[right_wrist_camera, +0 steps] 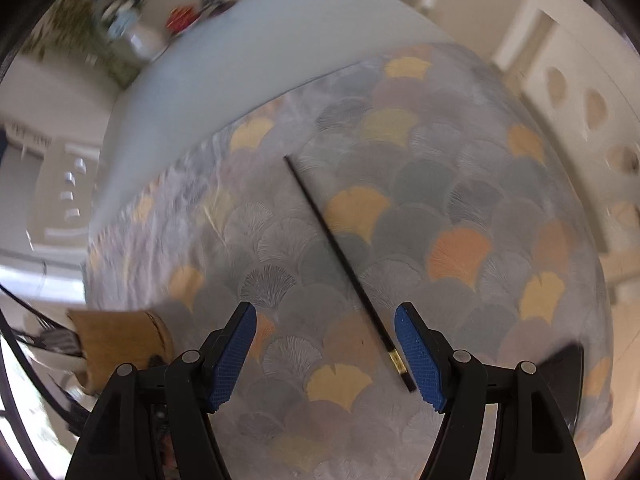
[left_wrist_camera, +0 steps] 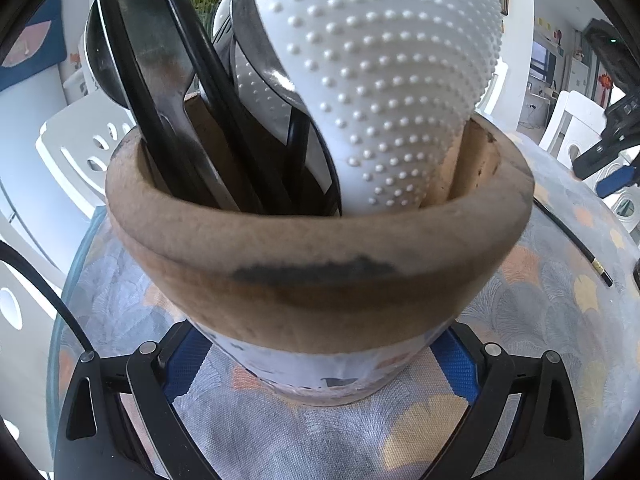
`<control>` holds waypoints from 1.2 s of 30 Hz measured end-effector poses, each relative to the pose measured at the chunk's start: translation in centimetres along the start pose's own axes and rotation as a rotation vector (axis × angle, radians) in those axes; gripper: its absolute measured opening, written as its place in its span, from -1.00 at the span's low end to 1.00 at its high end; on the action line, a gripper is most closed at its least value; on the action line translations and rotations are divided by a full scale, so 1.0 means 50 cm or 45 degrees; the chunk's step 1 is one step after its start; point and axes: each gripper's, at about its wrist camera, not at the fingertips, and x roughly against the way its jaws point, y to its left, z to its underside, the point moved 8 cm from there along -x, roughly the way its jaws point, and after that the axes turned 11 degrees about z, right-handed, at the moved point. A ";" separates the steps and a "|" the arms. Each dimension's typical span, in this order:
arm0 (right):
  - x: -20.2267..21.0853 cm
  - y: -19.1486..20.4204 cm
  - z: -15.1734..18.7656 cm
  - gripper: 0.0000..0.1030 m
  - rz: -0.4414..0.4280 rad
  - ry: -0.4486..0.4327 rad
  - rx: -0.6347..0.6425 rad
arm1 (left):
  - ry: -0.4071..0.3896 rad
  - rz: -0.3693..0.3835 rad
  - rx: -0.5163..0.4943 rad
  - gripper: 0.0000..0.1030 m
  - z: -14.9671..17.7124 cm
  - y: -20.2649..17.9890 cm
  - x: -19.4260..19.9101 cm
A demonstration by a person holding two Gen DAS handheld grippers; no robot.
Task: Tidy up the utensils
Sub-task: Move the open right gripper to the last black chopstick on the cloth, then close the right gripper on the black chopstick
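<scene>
A round wooden utensil holder (left_wrist_camera: 320, 248) fills the left wrist view. It holds a white dotted rice paddle (left_wrist_camera: 392, 80), dark spoons (left_wrist_camera: 136, 64) and black chopsticks. My left gripper (left_wrist_camera: 320, 364) is shut on the holder's lower body, a blue pad (left_wrist_camera: 184, 364) pressing on each side. In the right wrist view a single black chopstick (right_wrist_camera: 344, 264) with a gold band lies on the patterned tablecloth (right_wrist_camera: 460, 184). My right gripper (right_wrist_camera: 326, 346) hangs open just above it. The chopstick's banded end lies close to the right pad (right_wrist_camera: 420, 356), untouched. The holder (right_wrist_camera: 120, 344) shows at lower left.
The round table (left_wrist_camera: 560, 320) is edged by white chairs (left_wrist_camera: 80, 148). My right gripper (left_wrist_camera: 612, 156) shows at the right edge of the left wrist view, above the chopstick (left_wrist_camera: 576, 244). A dark object (right_wrist_camera: 564, 372) sits at the table's right edge. A vase of flowers (right_wrist_camera: 136, 36) stands further back.
</scene>
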 end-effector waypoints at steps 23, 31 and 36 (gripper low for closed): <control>-0.160 0.022 -0.062 0.24 0.253 0.102 0.195 | 0.012 0.034 0.028 0.92 0.000 0.023 0.000; -0.168 0.043 -0.062 0.31 0.277 0.076 0.234 | 0.013 0.039 0.031 0.92 0.002 0.029 -0.001; -0.170 0.038 -0.070 0.19 0.278 0.038 0.218 | 0.013 0.038 0.031 0.92 0.001 0.028 -0.001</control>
